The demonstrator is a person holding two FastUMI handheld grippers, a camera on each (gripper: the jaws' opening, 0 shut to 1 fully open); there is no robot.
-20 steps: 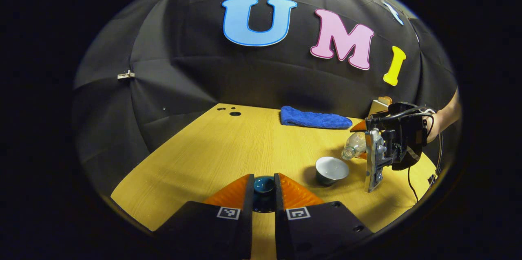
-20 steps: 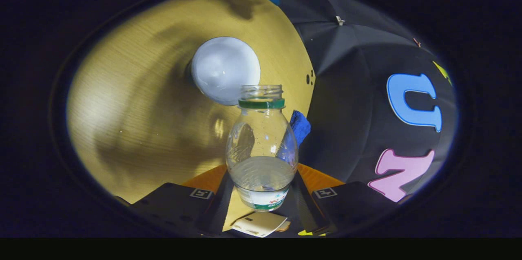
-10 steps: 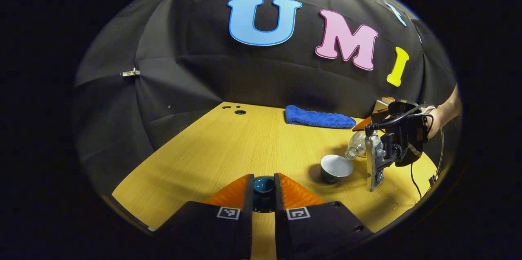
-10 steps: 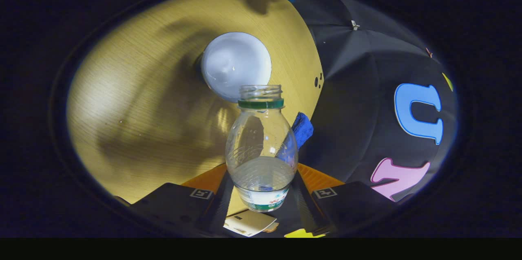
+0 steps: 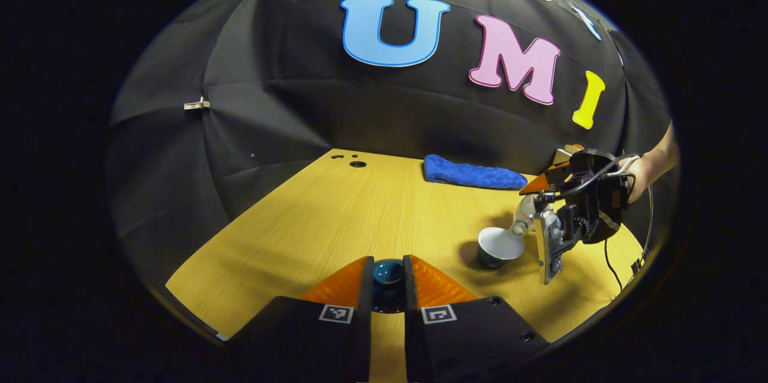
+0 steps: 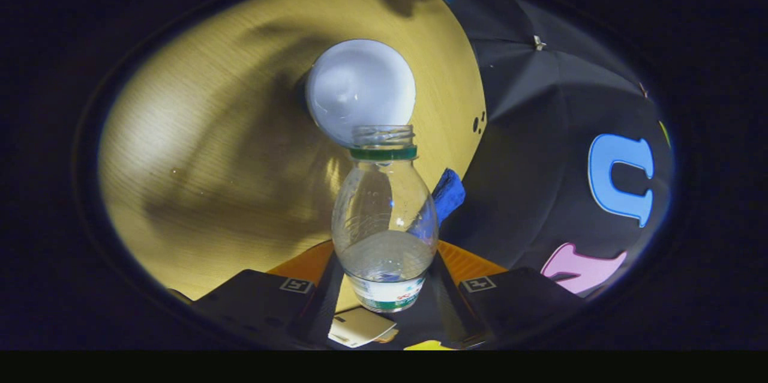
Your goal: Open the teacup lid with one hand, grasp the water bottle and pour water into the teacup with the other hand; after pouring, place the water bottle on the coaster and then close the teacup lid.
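The teacup (image 5: 499, 246), a small dark cup with a white inside, stands uncovered on the pale wooden table (image 5: 336, 221), toward the right in the left gripper view. Its dark teal lid (image 5: 388, 272) is clenched between the two orange fingers of the left tool (image 5: 388, 284) at the bottom of this view, held well apart from the cup, probably so the opening stays free for pouring. Farther off, a hand holds the right tool (image 5: 543, 191) just beside the cup, tipping a clear plastic water bottle (image 5: 523, 218) so its open mouth hangs at the cup's rim. A folded blue cloth (image 5: 474, 173) lies near the table's far edge.

In the right gripper view, the water bottle (image 6: 384, 215), with a green neck ring, is gripped low on its body between the right tool (image 6: 384, 287) and its orange fingers. The bottle's mouth overlaps the near edge of the teacup (image 6: 360, 86), which is seen from above as a white round. Water sits in the lower part of the bottle and no stream is visible, so pouring looks about to begin. I cannot tell for sure which object is the coaster.
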